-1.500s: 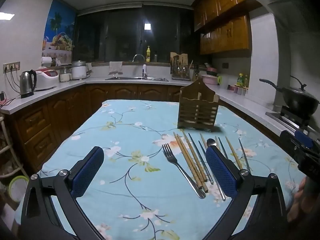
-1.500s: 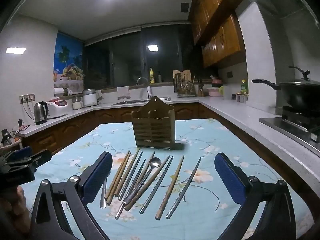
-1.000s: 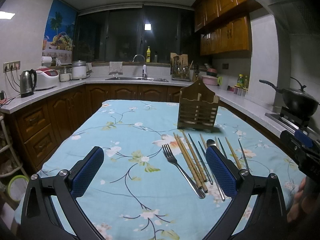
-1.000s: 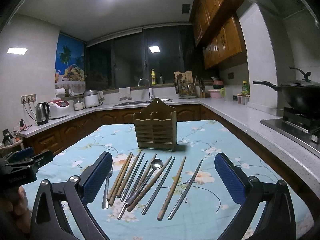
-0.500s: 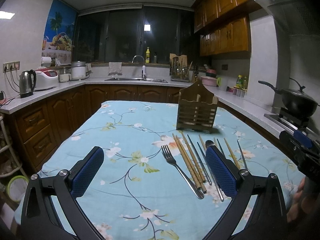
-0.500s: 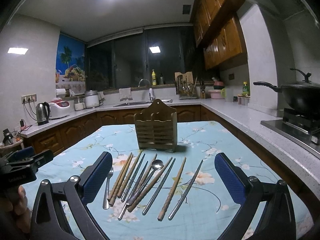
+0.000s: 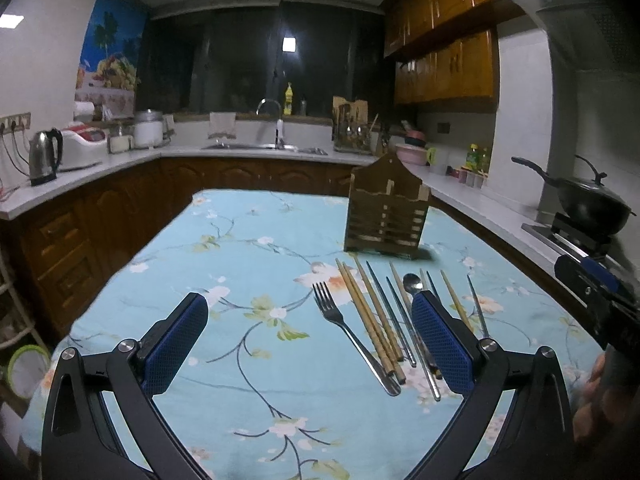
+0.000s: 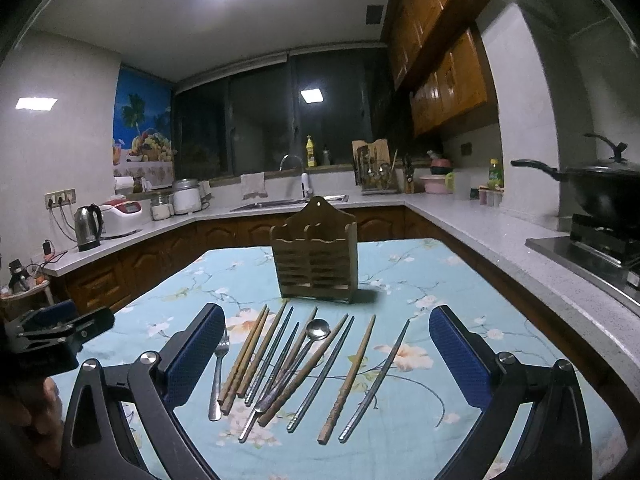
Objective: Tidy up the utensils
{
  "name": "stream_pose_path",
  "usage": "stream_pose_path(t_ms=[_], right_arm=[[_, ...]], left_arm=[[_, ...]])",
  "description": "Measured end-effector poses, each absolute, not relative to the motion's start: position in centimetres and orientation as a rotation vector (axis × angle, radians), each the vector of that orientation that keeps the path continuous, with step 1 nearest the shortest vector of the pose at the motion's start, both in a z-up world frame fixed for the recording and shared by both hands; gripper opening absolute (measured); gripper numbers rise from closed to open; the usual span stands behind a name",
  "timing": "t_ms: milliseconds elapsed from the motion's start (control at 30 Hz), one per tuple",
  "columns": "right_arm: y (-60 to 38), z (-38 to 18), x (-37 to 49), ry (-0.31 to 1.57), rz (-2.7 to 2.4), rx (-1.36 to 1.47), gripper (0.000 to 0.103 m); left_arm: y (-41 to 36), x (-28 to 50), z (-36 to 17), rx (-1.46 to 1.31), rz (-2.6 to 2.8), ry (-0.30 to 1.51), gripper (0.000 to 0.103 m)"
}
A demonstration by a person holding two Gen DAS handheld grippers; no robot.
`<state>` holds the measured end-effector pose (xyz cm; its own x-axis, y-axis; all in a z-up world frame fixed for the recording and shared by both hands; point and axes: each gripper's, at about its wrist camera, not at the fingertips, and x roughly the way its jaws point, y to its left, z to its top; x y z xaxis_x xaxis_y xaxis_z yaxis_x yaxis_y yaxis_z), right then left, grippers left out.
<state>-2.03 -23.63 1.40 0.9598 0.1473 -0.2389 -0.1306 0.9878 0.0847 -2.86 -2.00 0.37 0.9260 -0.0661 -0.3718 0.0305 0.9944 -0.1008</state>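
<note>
Both hand-held grippers hover above the bench [image 8: 460,276], which is covered by a light blue floral cloth. The left hand-held gripper [image 7: 310,336] has its blue pads spread wide, holding nothing; the fork [image 7: 352,336] lies on the cloth between its fingers. The right hand-held gripper [image 8: 326,354] is also spread wide and empty, framing the row of utensils. That row lies side by side on the cloth: the fork at its left end, then wooden chopsticks [image 8: 244,360], metal chopsticks [image 8: 374,382] and a spoon [image 8: 316,330] mixed together. The wooden utensil holder [image 8: 314,256] stands upright just beyond the row's far tips, apart from both grippers. A dark wok [image 7: 592,204] sits on the stove at the right.
</note>
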Motion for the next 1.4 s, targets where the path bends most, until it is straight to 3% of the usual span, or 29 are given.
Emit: stream_pose_path(t_ms=[400, 467, 533, 733, 900, 1000, 1133, 1300, 1400], right_arm=[[-25.6, -0.4, 4.4, 0.511, 0.169, 0.14, 0.101], [-26.4, -1.0, 5.8, 0.567, 0.166, 0.19, 0.097], [-27.0, -1.6, 7.3, 0.614, 0.166, 0.219, 0.078], [-27.9, -3.5, 12.3, 0.771, 0.177, 0.319, 0.039], [-27.4, -4.9, 16.1, 0.855, 0.185, 0.304, 0.03], [-26.6, -5.5, 18.0, 0.899, 0.19, 0.272, 0.023], [-26.1, -6.8, 20.0, 0.956, 0.174, 0.238, 0.017], [-25.5, -8.3, 22.1, 1.021, 0.161, 0.204, 0.015], [-25.2, -8.5, 23.2, 1.026, 0.148, 0.173, 0.009]], left_arm=[[-1.4, 3.9, -1.0, -0.151, -0.121, 0.594, 0.102], [-1.3, 5.4, -1.4, -0.155, -0.131, 0.637, 0.101], [-1.2, 7.1, -2.0, -0.164, -0.138, 0.689, 0.097], [-1.1, 11.2, -3.8, -0.191, -0.176, 0.816, 0.081], [-1.9, 14.1, -5.2, -0.184, -0.203, 0.901, 0.078], [-2.3, 15.6, -6.1, -0.169, -0.203, 0.946, 0.071], [-2.8, 17.3, -7.1, -0.166, -0.218, 0.99, 0.055], [-3.3, 18.6, -7.7, -0.151, -0.247, 1.001, 0.045], [-3.3, 19.1, -7.8, -0.154, -0.27, 1.006, 0.026]])
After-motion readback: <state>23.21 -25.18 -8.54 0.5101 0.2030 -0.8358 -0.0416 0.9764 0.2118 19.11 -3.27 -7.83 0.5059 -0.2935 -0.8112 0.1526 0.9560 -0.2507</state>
